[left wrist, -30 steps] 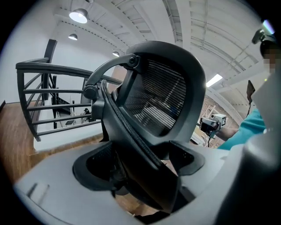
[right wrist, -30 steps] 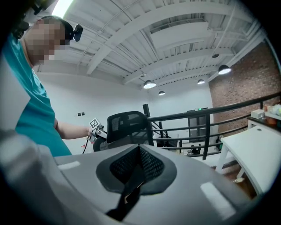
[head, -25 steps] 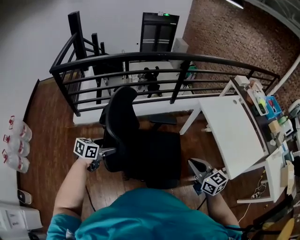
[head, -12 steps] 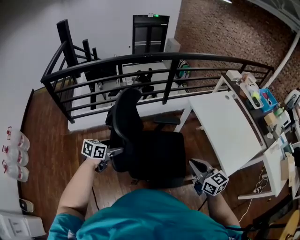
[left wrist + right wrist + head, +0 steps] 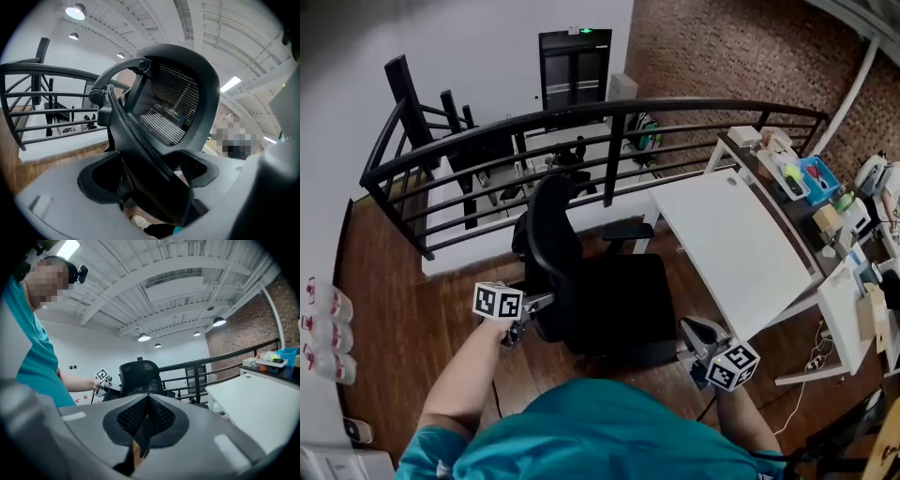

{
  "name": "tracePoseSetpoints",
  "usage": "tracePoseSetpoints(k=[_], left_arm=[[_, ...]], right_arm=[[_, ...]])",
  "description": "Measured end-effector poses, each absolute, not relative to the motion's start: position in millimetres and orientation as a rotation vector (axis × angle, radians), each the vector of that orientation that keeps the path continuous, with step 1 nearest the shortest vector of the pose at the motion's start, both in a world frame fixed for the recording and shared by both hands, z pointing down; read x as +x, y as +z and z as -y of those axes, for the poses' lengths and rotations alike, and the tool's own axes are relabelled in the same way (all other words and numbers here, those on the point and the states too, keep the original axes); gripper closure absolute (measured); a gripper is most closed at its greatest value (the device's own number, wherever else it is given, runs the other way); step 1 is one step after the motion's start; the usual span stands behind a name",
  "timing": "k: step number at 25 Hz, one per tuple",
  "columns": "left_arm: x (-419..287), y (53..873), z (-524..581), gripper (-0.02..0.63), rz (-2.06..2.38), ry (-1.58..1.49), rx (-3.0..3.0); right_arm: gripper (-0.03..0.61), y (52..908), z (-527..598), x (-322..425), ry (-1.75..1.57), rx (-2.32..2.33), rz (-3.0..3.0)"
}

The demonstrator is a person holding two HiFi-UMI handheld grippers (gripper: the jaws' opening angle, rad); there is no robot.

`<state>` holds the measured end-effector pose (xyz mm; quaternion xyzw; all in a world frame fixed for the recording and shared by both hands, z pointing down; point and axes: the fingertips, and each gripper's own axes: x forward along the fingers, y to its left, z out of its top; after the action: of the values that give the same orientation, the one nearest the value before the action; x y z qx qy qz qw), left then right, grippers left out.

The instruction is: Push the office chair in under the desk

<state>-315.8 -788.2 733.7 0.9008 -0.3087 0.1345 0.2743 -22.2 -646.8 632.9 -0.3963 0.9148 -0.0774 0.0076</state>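
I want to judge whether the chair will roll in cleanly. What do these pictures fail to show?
Casters of the office chair: head view, hidden under its seat.
Space under the desk: head view, covered by the desktop.
Whether the right gripper touches the seat: head view too small; right gripper view blocked by its own body.

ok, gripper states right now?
Left gripper: closed on the office chair's backrest.
Right gripper: closed, nothing visibly held.
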Motion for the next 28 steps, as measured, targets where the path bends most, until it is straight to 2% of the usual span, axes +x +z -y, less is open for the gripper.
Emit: tracePoseSetpoints(k=[28], left_arm=[[-103,742,849,0.222,0.806,0.460,2.344]], right_arm=[[0.578,653,616,152,-0.296,-1.479,-2.661]])
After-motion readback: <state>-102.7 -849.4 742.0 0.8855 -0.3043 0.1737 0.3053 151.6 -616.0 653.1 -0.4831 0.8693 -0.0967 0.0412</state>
